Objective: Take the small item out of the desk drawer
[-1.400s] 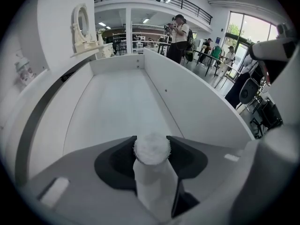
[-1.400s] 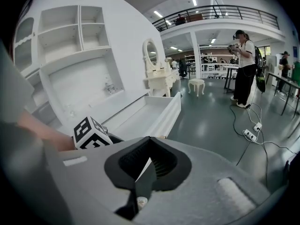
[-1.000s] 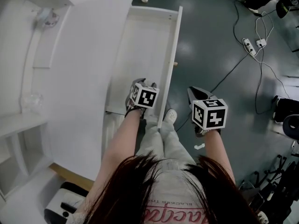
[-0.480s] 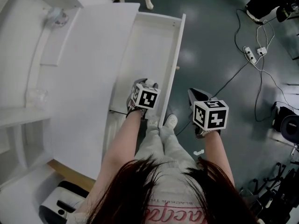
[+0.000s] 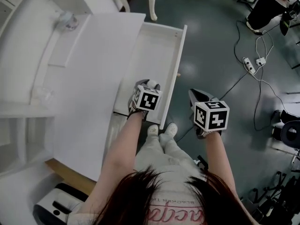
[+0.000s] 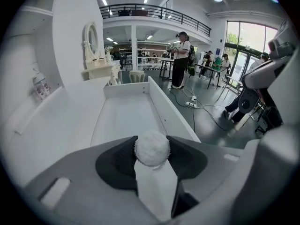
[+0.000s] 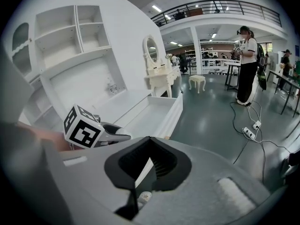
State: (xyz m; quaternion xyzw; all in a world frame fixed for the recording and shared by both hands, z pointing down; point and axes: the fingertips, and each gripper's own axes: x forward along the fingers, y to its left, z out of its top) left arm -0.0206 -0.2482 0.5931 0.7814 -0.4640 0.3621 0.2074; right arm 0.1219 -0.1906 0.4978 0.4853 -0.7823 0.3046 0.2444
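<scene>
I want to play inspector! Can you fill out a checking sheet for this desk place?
Surface: white desk top, plain.
Job's things: drawer open; white fluffy ball held over it.
Clutter: clear little bottles on the desk's ledge.
Grippers: left gripper shut on the ball; right gripper shut, empty, over the floor.
Cables: power strip and cords on the floor.
Surroundings: white dressing table; people standing far off.

White desk (image 5: 89,88) with drawer (image 5: 157,55) pulled open; cables (image 5: 234,81) across the floor (image 5: 206,36).
</scene>
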